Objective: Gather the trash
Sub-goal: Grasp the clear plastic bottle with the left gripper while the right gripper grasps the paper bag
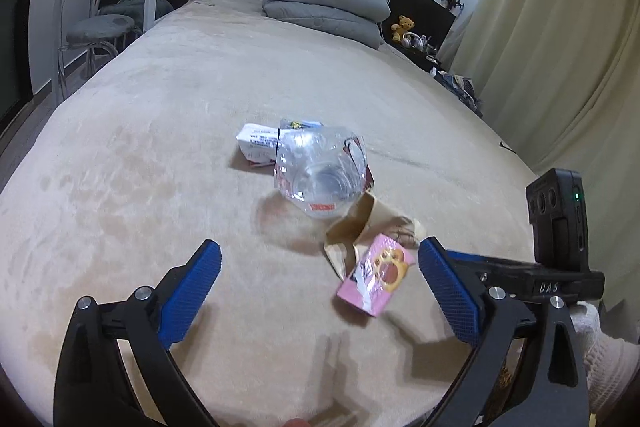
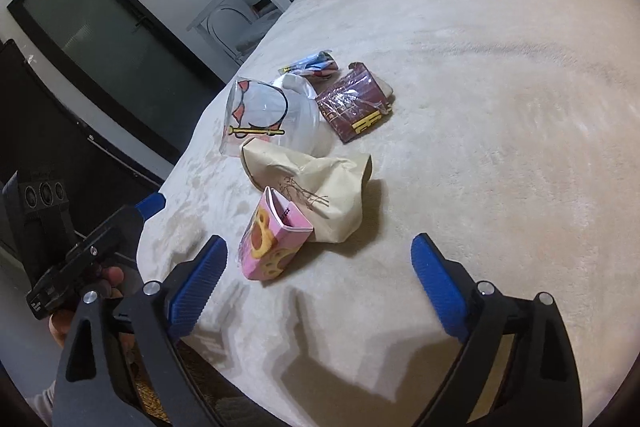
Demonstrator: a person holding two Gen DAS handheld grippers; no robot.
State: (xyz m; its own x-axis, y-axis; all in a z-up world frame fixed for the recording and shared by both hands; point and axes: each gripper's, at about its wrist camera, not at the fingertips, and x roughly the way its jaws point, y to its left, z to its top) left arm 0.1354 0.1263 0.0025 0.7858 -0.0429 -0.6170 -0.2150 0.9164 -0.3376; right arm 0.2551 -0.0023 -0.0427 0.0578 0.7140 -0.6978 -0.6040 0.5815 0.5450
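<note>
Trash lies clustered on the bed; both my grippers hover with fingers apart, holding nothing. Nearest my right gripper stands the pink carton, so I'd straddle its flat sides, avoiding the brown paper bag behind

One pink box, two pillows

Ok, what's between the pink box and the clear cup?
The crumpled paper bag lies between the pink box and the clear cup, touching the box. The right wrist view shows it best.
</note>
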